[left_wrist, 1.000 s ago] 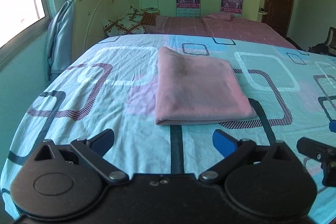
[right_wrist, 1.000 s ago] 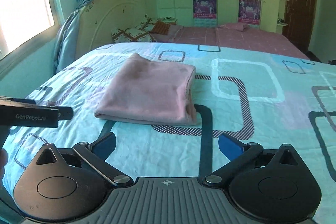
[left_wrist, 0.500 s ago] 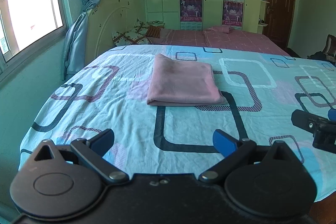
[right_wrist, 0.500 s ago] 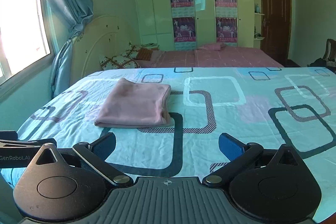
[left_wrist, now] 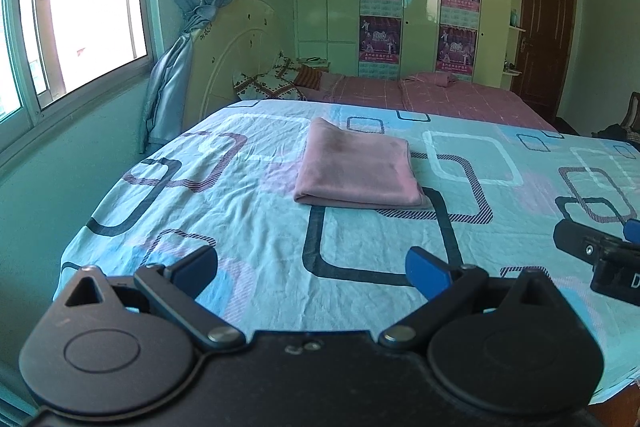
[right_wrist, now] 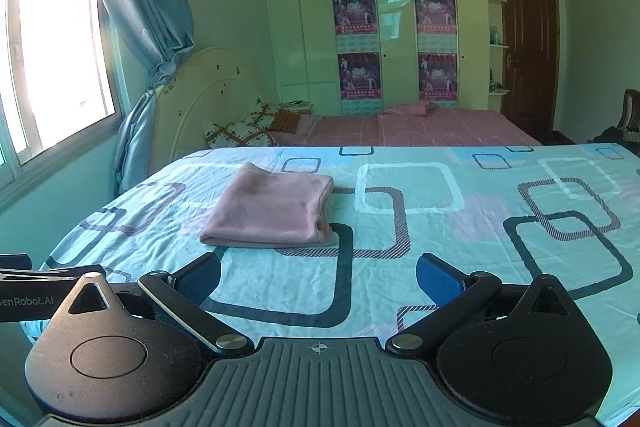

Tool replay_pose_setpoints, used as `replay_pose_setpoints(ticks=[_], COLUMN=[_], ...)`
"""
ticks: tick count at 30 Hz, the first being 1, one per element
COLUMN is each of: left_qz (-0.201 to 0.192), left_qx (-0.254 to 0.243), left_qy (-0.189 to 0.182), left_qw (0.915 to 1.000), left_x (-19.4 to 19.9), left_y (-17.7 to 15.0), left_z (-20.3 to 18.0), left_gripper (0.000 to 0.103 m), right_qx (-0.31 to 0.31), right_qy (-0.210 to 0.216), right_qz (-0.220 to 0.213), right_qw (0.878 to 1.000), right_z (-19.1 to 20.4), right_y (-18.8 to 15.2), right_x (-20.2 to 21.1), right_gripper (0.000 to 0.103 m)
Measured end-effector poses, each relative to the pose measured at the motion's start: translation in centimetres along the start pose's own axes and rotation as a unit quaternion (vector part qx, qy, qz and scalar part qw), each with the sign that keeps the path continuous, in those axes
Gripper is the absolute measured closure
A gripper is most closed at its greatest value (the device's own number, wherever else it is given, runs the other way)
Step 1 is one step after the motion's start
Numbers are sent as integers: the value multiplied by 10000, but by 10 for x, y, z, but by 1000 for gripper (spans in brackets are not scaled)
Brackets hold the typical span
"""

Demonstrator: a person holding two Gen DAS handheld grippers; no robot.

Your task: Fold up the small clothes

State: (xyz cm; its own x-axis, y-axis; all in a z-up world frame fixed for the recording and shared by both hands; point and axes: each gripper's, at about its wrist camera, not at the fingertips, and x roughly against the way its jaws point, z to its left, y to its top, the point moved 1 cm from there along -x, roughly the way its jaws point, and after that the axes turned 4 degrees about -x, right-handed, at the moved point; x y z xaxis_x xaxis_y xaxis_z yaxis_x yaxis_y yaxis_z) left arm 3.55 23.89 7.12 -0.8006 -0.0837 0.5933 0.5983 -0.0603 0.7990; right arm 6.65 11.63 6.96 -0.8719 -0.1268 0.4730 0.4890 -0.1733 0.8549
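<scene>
Folded pink knit garment (left_wrist: 356, 167) lies flat as a compact rectangle on the turquoise bedsheet printed with rounded squares (left_wrist: 256, 227), slightly left of centre in the left wrist view and left of centre in the right wrist view (right_wrist: 272, 211); its thick folded edge faces the cameras and its layers look aligned, with a thin sliver of an under-layer showing at the lower right corner. Left gripper (left_wrist: 312, 269) sits at the bottom of its frame with both blue-padded fingers spread wide and nothing between them, well apart from the garment. Right gripper (right_wrist: 318, 277) is likewise spread wide and empty, hovering above the near edge of the sheet; part of its black body also shows at the right edge of the left wrist view. Judgement: the fold appears complete, with both tools clear of the cloth. Risks from here: any renewed contact, such as a finger catching the near fold, could drag the soft layers apart or skew the stack; the loose, wrinkled sheet could shift under pressure and carry the garment with it. Containers: no basket, box or tray is visible in either view, so none holds anything. Second bed with a pink checked cover (right_wrist: 420, 127) stands beyond, in the centre of the frame.
</scene>
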Motion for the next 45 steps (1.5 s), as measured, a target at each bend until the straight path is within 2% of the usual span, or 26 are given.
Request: replay_pose_setpoints(ticks=[16,45], left_qz=[-185,-150], left_qx=[8,46], left_qy=[88,125], left_qw=[9998,9998], left_x=[10,7], left_y=[5,5], left_z=[-5,-4], left_gripper=[3,3], right_qx=[13,-1], right_qy=[-2,47], right_qz=[-27,15], right_qw=[10000,10000], right_z=[-7,-11], right_y=[-1,2], right_x=[3,1], right_gripper=[0,0])
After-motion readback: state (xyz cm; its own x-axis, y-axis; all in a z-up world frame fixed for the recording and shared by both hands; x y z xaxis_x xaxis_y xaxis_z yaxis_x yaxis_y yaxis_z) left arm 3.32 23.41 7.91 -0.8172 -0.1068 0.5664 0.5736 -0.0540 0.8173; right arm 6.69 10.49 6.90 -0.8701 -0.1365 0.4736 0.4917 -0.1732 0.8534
